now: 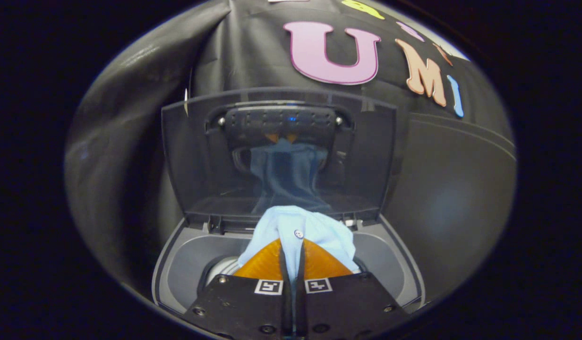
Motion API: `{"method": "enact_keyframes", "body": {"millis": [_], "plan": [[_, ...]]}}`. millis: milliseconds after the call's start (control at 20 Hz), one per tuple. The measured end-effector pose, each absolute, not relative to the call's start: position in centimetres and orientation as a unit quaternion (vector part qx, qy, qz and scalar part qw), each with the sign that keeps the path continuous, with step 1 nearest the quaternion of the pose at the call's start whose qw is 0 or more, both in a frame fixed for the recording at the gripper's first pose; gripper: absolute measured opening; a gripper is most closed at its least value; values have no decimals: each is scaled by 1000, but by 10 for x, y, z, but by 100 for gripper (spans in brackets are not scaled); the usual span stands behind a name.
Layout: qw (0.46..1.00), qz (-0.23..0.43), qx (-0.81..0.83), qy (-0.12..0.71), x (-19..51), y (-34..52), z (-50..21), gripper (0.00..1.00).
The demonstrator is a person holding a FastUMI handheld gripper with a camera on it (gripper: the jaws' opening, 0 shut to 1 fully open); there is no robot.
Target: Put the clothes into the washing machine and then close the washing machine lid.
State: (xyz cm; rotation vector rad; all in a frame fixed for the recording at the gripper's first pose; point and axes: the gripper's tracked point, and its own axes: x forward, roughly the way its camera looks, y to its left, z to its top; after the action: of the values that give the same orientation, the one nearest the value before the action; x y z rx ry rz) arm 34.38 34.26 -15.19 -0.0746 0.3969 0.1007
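Note:
A light blue shirt (314, 231) with a small button hangs bunched between my two orange fingers (267, 264). My gripper (292, 250) is shut on the shirt, holding it just over the mouth of the grey washing machine (187, 255). The dark glass lid (196, 156) stands upright behind the opening and mirrors the shirt and my gripper. A bit of the pale drum (222, 267) peeks out beside the left finger; the shirt and fingers hide the rest of the drum.
Black cloth walls close in behind and on both sides of the machine. The grey top rim (390, 259) rings the opening on the right.

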Motion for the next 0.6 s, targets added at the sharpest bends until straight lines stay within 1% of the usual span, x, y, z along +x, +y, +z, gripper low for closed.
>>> {"method": "enact_keyframes", "body": {"millis": [150, 400, 500, 550, 600], "plan": [[971, 49, -41, 232, 344, 345, -180, 3], [964, 56, -39, 256, 343, 346, -189, 3], [960, 60, -39, 271, 342, 346, -195, 6], [959, 63, -40, 272, 341, 347, -195, 9], [960, 63, -42, 271, 341, 346, -194, 11]]}}
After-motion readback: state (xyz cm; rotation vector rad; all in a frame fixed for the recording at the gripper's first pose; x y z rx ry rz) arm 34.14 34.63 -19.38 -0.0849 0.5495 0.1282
